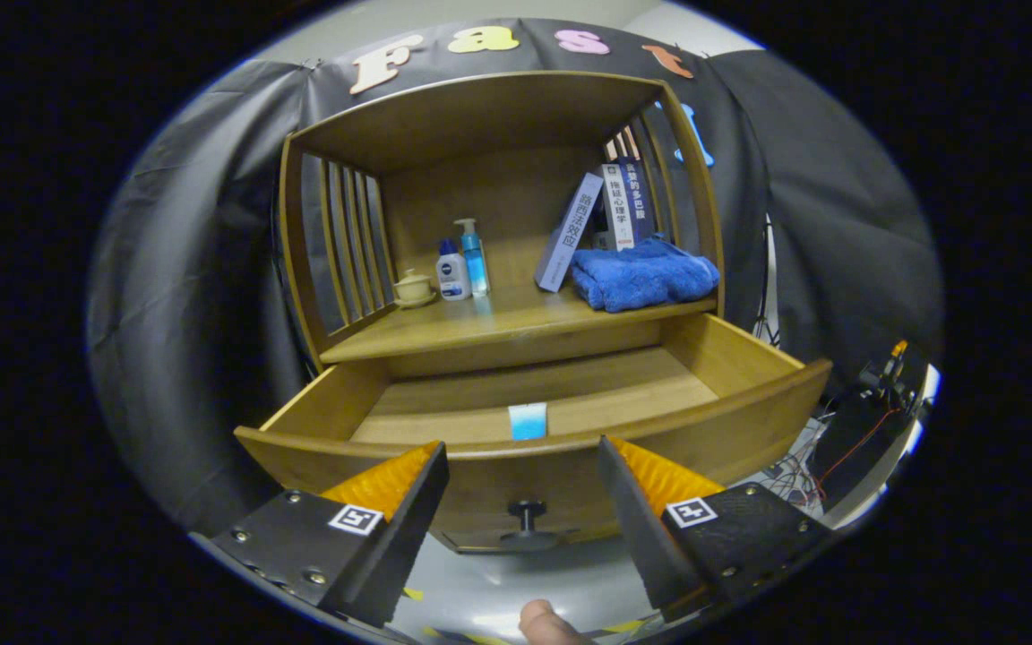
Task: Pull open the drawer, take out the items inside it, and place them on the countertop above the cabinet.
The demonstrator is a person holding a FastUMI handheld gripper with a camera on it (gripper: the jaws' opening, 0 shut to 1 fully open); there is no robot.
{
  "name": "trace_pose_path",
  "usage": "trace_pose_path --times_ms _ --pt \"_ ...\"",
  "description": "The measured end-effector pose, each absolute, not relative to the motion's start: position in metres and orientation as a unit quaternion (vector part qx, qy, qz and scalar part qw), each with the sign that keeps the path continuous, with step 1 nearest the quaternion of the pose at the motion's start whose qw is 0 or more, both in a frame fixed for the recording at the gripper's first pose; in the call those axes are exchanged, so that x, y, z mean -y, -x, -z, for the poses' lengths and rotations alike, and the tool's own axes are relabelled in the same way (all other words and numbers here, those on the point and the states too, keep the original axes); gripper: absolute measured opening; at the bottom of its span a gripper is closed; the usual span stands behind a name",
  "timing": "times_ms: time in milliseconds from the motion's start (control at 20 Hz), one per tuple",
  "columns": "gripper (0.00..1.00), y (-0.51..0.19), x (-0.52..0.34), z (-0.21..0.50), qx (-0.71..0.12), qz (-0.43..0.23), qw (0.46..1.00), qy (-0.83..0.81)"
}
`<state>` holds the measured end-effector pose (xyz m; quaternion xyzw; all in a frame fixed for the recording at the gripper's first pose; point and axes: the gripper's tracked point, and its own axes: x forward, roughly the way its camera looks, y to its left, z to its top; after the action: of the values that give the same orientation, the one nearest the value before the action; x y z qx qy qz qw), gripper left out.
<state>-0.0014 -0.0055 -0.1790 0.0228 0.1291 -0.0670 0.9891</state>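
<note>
Jaws of the gripper stand wide apart, holding nothing, just before the drawer, whose knob sits between them. It's already pulled open below the bench, so the taking-out step looks next. Inside, a small blue item stands upright against the front wall; reaching over and down seems needed.

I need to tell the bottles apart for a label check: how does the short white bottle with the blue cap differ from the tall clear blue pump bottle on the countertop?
The short white bottle with the blue cap is squat and opaque; the tall clear blue pump bottle is slimmer, see-through and taller. The white one ends in a plain cap, the blue one in a pump head. Both stand upright side by side on the wooden countertop, beyond the open gripper.
</note>
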Motion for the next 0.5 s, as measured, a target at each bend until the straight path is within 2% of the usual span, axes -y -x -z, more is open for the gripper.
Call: trace_pose_path --times_ms 250,500 --pt "0.99 -0.001 0.003 0.174 -0.175 0.063 0.982 -0.003" --pt "0.99 -0.004 0.007 0.144 -0.174 0.059 0.983 0.012"
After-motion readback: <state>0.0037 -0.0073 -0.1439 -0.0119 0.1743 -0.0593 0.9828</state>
